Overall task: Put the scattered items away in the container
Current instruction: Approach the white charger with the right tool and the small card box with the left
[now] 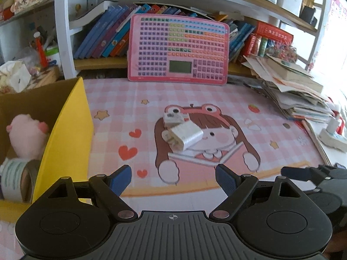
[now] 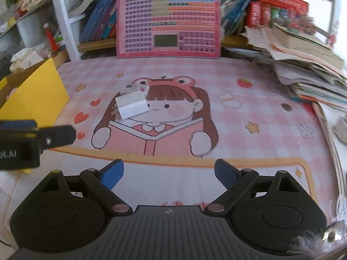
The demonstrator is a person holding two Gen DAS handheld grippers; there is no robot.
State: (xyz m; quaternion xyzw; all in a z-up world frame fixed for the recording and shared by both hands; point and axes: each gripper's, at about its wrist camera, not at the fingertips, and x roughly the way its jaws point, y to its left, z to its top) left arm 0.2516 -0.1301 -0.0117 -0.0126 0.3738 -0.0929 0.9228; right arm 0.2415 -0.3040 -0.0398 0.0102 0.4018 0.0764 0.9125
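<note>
Plush toy [image 1: 26, 134] and tape [image 1: 19, 179] sit boxed [image 1: 65, 130]; two chargers [image 1: 184, 133] remain on mat (both grippers [image 1: 173, 179] [image 2: 169, 174] agape, empty).

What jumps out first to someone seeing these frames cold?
The white charger lies mid-mat on the cartoon girl's face, a smaller white block touching its far end. The pink keypad board stands against the bookshelf behind. At far left, the yellow-flapped cardboard box already holds a pink plush and tape rolls; the left gripper and right gripper are open and empty.
</note>
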